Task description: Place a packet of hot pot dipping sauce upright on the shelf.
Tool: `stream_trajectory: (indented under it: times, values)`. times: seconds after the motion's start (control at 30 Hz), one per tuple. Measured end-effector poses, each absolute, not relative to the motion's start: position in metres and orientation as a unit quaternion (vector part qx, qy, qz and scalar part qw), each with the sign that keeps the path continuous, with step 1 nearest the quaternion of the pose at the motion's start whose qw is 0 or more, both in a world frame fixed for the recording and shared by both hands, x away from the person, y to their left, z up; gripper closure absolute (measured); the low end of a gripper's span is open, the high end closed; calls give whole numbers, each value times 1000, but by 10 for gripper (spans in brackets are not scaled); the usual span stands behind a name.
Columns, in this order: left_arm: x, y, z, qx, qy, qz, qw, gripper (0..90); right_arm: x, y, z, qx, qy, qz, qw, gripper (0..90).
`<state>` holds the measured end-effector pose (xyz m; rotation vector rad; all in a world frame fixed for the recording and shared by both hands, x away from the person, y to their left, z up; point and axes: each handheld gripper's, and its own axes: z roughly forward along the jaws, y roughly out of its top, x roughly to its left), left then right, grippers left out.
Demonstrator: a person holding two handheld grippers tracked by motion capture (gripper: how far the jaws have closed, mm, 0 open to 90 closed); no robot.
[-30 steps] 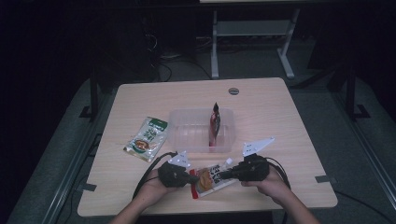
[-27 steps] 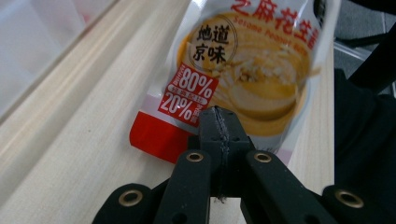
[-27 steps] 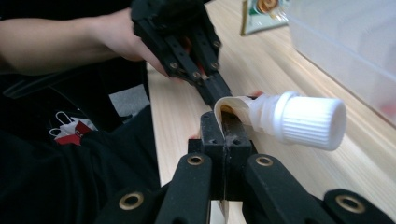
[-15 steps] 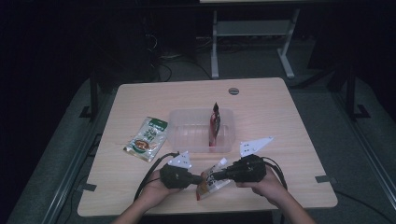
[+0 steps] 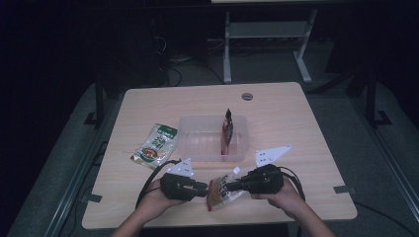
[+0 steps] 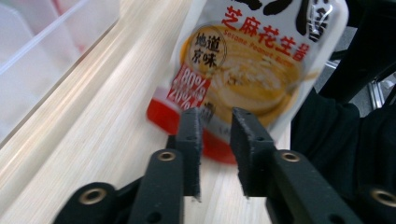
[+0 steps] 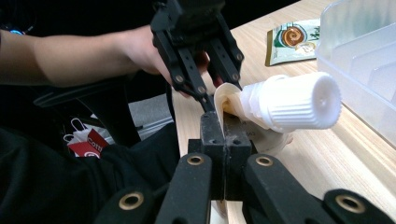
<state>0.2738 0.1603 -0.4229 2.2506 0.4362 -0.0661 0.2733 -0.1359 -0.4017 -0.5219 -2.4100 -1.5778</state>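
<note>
The sauce pouch (image 5: 223,190) sits at the near edge of the table (image 5: 296,123), lifted off the wood at one end, betw. my two grippers. It's a soft laminated spout pouch w/ a glossy printed face, red band along the bottom (image 6: 205,135), and a ribbed white screw cap (image 7: 299,100) on a stiff plastic neck. My right gripper (image 7: 219,140) has its jaws pinched together on the flat film just beside the spout; the film buckles there, so I judge it thin and pliable, prob. slippery if the paste inside shifts. Best holds, I'd say, are the flat sealed margins or the rigid neck, not the belly, which would squash and could squirt if the cap is loose. My left gripper (image 6: 215,130) points at the bottom edge w/ a narrow gap betw. its jaws; whether the pads touch the pouch I can't tell, but nothing is clamped. It looks light, more floppy than heavy, so it'll sag from one hold. Further out, a clear ribbed plastic tray (image 5: 197,143) sits mid-table w/ a dark red packet (image 5: 227,129) standing on edge inside it near its right end. A green-and-white flat sachet (image 5: 155,144) lies left of the tray, apart from it. Tabletop is pale wood-grain laminate, matte.
</note>
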Motion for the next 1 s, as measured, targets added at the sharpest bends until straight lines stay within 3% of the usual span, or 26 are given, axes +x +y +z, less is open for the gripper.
stream_trajectory:
  times: [0.47,1.0]
  values:
    - [260,213,-427,893,221,-25,392,387,283,-121,-389,-171,-837,-513,88,898]
    - [265,233,-430,887,240,-15,394,355,303,-106,-355,-162,-825,-536,74,898]
